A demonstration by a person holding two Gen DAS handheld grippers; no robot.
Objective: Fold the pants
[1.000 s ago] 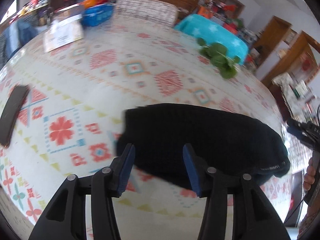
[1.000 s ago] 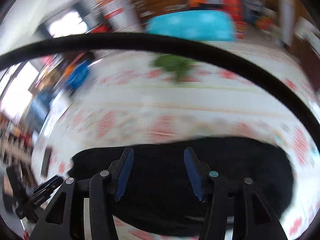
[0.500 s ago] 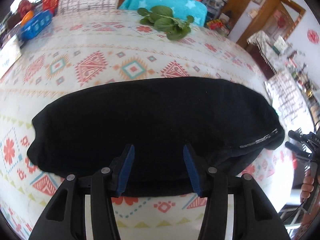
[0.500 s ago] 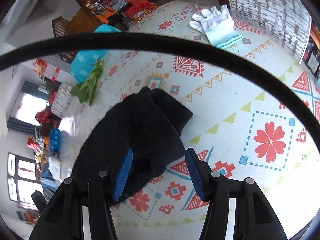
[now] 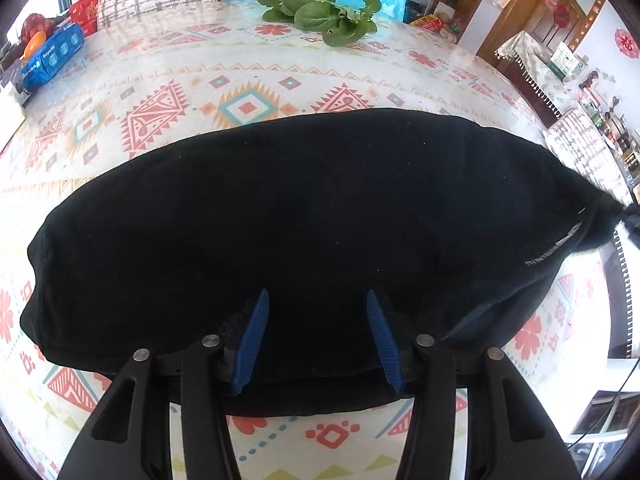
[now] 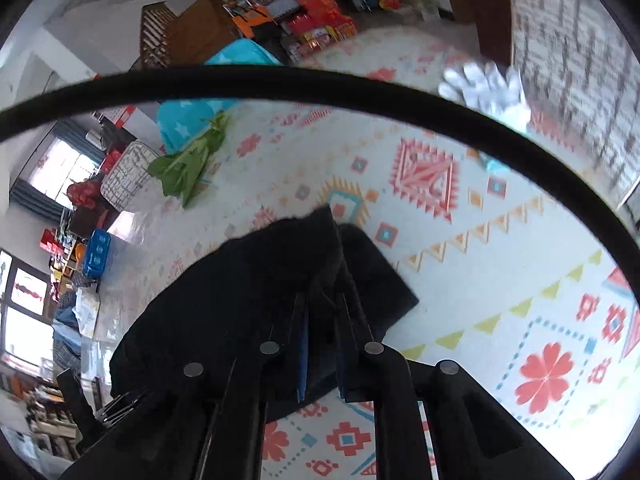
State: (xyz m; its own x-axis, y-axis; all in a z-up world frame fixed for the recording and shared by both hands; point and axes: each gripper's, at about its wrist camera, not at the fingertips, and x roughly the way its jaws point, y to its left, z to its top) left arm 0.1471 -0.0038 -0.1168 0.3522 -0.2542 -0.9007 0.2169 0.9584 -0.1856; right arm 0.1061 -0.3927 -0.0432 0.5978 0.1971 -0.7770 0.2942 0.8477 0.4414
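The black pants lie folded in a long band across the patterned tablecloth. My left gripper is open, its blue pads just above the near edge of the pants, holding nothing. My right gripper is shut on the end of the pants, with cloth pinched between the fingers and a corner lifted above them. In the left wrist view the right end of the pants is pulled up toward the frame edge.
Leafy greens lie at the table's far side, also in the right wrist view. A blue pack sits at far left. White gloves lie far right. Chairs stand behind the table.
My right gripper has closed on the end of the pants, where it was open half a second ago. My left gripper moved in closer over the pants' near edge and stays open.
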